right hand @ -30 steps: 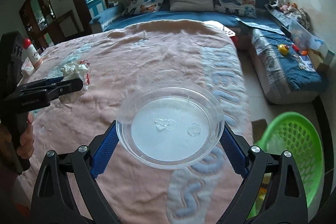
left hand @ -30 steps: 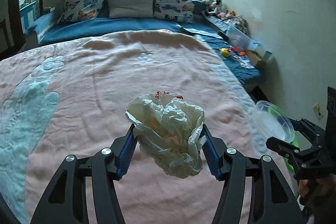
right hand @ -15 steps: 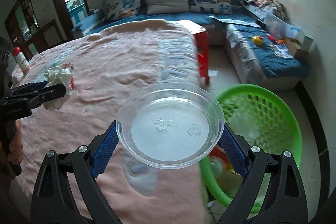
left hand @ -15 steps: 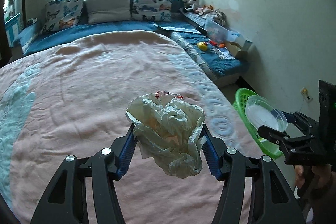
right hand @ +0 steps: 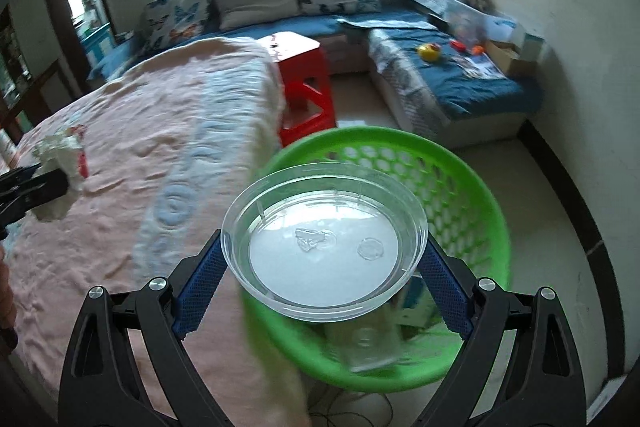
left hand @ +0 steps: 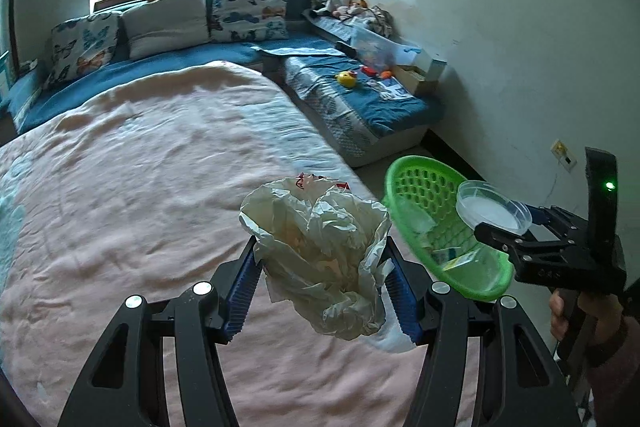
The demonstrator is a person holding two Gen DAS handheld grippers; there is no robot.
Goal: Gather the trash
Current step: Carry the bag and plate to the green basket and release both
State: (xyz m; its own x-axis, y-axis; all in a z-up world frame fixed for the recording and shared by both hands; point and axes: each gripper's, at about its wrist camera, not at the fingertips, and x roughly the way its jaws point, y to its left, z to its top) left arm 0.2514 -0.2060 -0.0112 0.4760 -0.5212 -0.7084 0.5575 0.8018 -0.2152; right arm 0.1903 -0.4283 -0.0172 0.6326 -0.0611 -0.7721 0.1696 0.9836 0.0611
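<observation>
A crumpled white plastic bag [left hand: 320, 227] is pinched between the blue pads of my left gripper [left hand: 321, 255], which is shut on it above the right edge of the pink bed. In the right wrist view that bag [right hand: 56, 151] shows at far left. A clear round plastic dish [right hand: 324, 239] sits clamped across its rim in my right gripper [right hand: 323, 251], directly over a green mesh basket [right hand: 460, 187] on the floor. From the left wrist view the dish [left hand: 492, 205] and right gripper [left hand: 516, 223] hang over the basket [left hand: 420, 187], which holds some trash.
The pink blanket [left hand: 140, 187] covers the bed to the left of the basket. A red stool [right hand: 304, 83] stands past the basket beside the bed. A blue couch [right hand: 460, 83] with toys lines the right wall. A person's hand [left hand: 576, 311] grips the right tool.
Both grippers have swung rightward across the bed, each keeping its load. The dish, earlier over the blanket, now hangs over the green basket, and the bag has reached the bed's right edge.
</observation>
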